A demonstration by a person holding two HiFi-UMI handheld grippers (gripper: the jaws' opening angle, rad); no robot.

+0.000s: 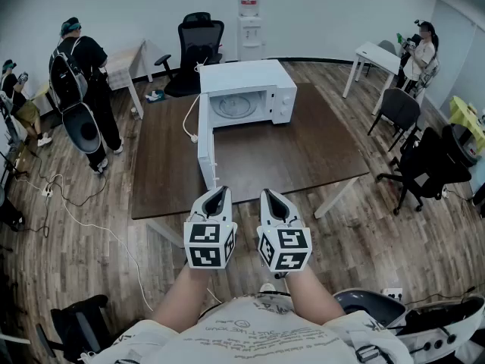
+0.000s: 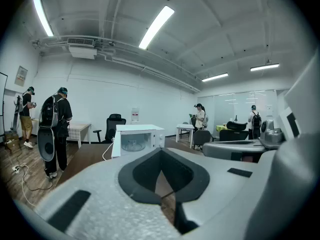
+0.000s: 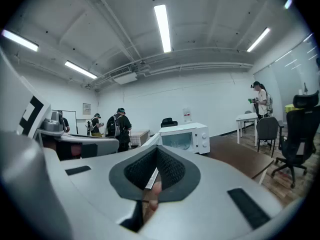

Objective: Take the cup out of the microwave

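Note:
A white microwave [image 1: 246, 93] stands on the far half of a dark brown table [image 1: 303, 158]. Its door [image 1: 204, 152] hangs wide open, swung out toward me on the left. Inside the chamber I see something round of clear glass [image 1: 233, 106], also visible in the left gripper view [image 2: 133, 144]; I cannot tell cup from turntable. My left gripper [image 1: 217, 196] and right gripper [image 1: 273, 198] hover side by side over the table's near edge, both shut and holding nothing. Each points at the microwave [image 2: 137, 136] [image 3: 186, 136] from well short of it.
A black office chair [image 1: 198, 48] and a water dispenser [image 1: 249, 17] stand behind the table. People stand at the far left [image 1: 83, 89] and far right [image 1: 420, 55]. More chairs [image 1: 424, 169] sit on the right, and a cable [image 1: 83, 218] trails over the floor on the left.

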